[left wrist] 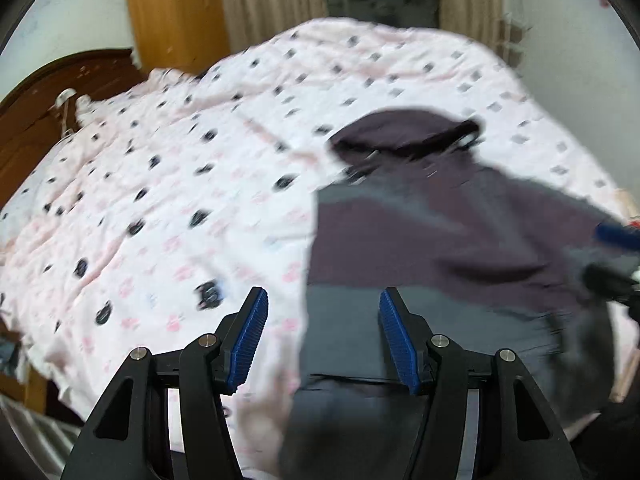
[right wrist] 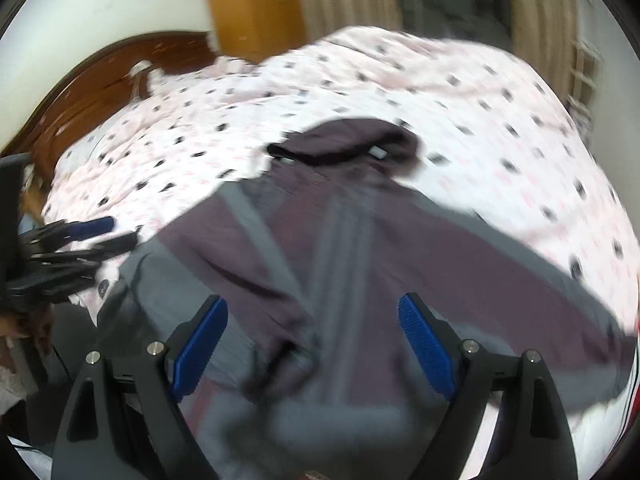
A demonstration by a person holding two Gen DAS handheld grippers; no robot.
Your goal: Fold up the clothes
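Both claws hung with jaws spread and nothing between them: the left claw (left wrist: 323, 334) over the jacket's (left wrist: 448, 232) near-left edge, the right claw (right wrist: 312, 346) above its middle. It lay spread across the bed (left wrist: 160, 160), hood (right wrist: 348, 140) farthest, likely for folding.

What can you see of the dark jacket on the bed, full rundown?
The jacket is dark plum with grey panels and stripes and looks like soft fabric. It lies spread on the pink patterned bedspread, hood end away from the cameras with a small white tag, one sleeve stretched out to the side. Motion blur hides finer detail. The left gripper and right gripper are open above it, holding nothing.
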